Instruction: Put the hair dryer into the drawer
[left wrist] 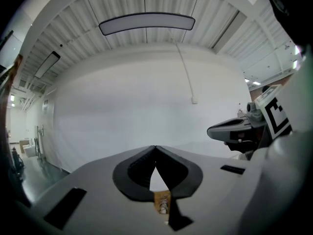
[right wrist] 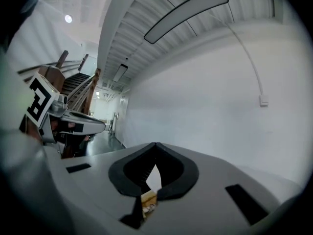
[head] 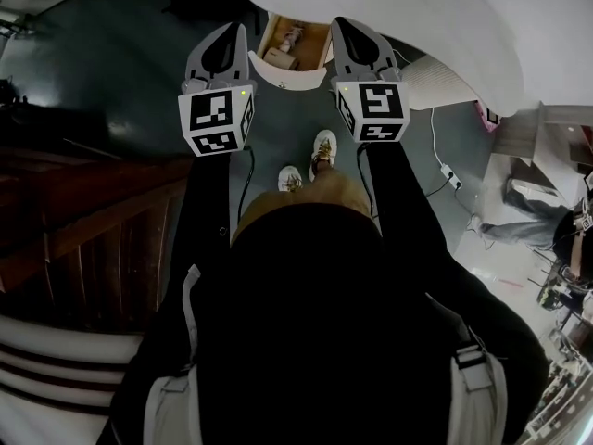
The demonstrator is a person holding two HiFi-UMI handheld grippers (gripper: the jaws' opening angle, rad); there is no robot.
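Drawer (head: 313,46) below us stands open, wood-lined behind a rounded white front. Pale things lie inside, too small for us to pick out the hair dryer or which way it points. Our left gripper (head: 238,30) and right gripper (head: 339,22) are both clenched on nothing, facing a smooth white wall (left wrist: 122,106).

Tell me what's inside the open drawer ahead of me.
The drawer shows a wooden floor with a pale object and a light box-like item, both too small to identify. The left tongs and right tongs cover its sides, so the rest is hidden.
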